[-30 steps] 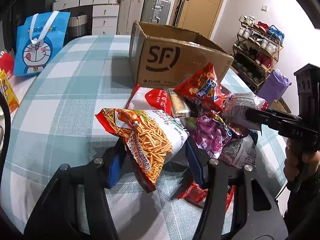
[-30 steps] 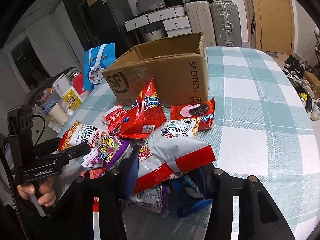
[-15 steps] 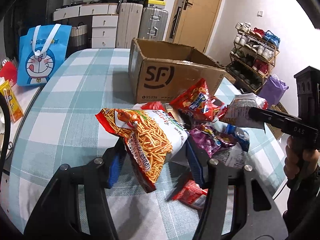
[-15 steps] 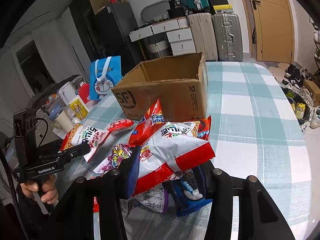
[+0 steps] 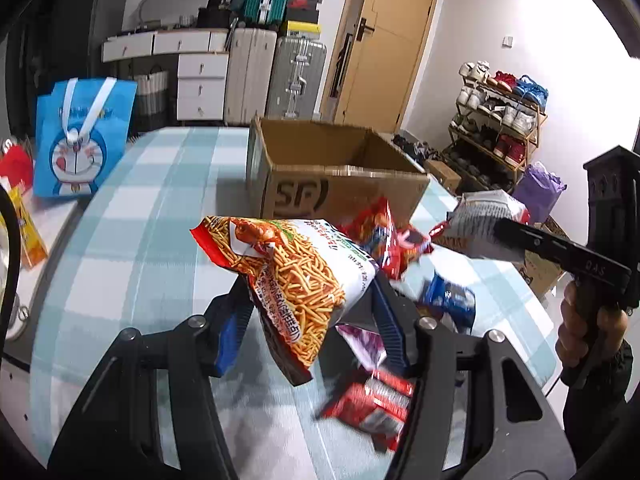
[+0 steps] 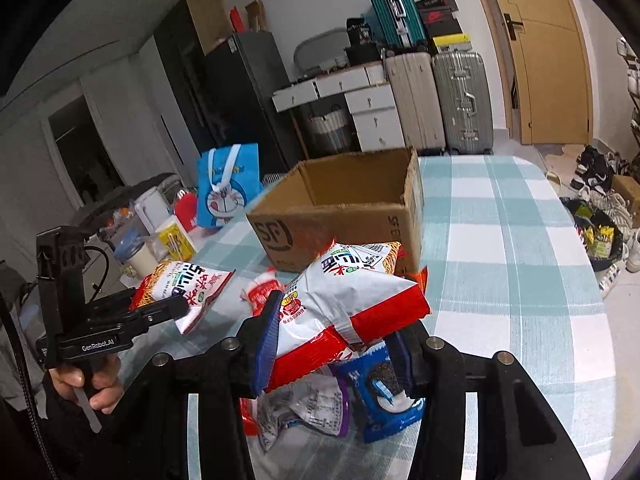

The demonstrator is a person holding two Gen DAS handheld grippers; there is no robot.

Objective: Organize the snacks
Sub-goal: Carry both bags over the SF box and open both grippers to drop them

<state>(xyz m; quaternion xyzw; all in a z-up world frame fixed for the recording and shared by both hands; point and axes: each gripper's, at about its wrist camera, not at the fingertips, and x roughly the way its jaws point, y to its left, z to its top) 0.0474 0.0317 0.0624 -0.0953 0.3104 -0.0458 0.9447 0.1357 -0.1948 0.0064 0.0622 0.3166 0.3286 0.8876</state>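
Note:
My left gripper (image 5: 308, 316) is shut on an orange noodle-snack bag (image 5: 296, 272) and holds it in the air above the checked table (image 5: 132, 220). It also shows in the right wrist view (image 6: 184, 284). My right gripper (image 6: 332, 344) is shut on a white and red snack bag (image 6: 344, 304), also lifted; it shows in the left wrist view (image 5: 484, 220). An open SF cardboard box (image 5: 340, 176) stands behind both bags, its inside looking empty (image 6: 356, 184). Loose snacks lie below: a red bag (image 5: 380, 236), a blue cookie pack (image 6: 380, 392), a purple-edged bag (image 6: 312, 404).
A blue Doraemon bag (image 5: 80, 140) stands at the table's left edge with a yellow carton (image 6: 176, 240) and cups nearby. Suitcases (image 5: 280, 76), drawers and a door are behind. A shoe rack (image 5: 500, 120) stands at the right. The table's right half (image 6: 512, 240) is bare cloth.
Both grippers have risen with their bags, so the snack pile now lies lower and the inside of the box comes into view.

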